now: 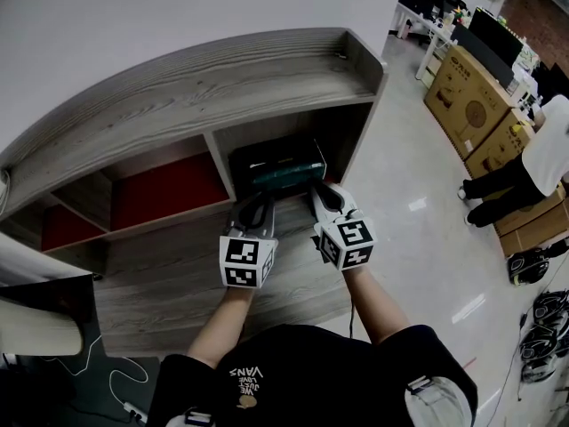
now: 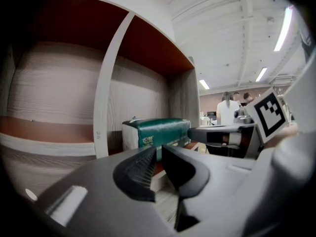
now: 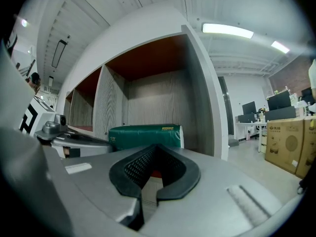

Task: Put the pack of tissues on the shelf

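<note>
Right tool [image 3: 150,176] (shut) clear of tissues [image 3: 145,135]

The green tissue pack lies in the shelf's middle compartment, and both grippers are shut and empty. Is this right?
No: the tissue pack lies in the rightmost compartment of the shelf, as the head view shows. The left gripper and right gripper are shut and empty.

Black printed T-shirt [image 1: 311,367], grey left gripper [image 1: 256,201], right gripper [image 1: 323,192]
</note>
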Motion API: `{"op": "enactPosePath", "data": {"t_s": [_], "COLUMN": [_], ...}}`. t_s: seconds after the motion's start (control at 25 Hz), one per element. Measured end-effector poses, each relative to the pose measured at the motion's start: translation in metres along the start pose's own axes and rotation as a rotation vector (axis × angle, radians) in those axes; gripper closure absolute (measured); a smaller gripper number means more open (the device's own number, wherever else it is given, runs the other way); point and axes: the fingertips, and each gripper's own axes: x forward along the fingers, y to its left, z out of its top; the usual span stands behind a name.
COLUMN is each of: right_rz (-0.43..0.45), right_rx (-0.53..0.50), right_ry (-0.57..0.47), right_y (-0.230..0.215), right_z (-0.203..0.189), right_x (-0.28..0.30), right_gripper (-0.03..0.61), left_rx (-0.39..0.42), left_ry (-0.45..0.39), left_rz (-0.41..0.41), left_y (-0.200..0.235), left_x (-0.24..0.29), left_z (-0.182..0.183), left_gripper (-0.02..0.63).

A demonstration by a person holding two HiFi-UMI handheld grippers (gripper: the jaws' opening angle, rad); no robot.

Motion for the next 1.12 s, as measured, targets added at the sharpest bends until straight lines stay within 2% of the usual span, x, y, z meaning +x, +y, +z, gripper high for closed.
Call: {"op": "enactPosePath", "data": {"t_s": [0.4,1.12], "right_rz": [-0.022,-0.109], "right_rx": [0.018,0.056], "right_ry": [-0.03,-0.069], "right_y": [0.011,0.046], "right_z": [0.002,-0.009], "right_x": [-0.029,-0.082], "right_gripper": [0.574,0.574], "left_rx": [0.026,-0.001], "left_ry": [-0.072,-0.107], "left_rz": [-0.033,-0.162], "left_y": [-0.013,-0.026], "left_x": [-0.021,-0.07], "left_z": [0.01,0.003], "left_gripper": [0.561,0.563]}}
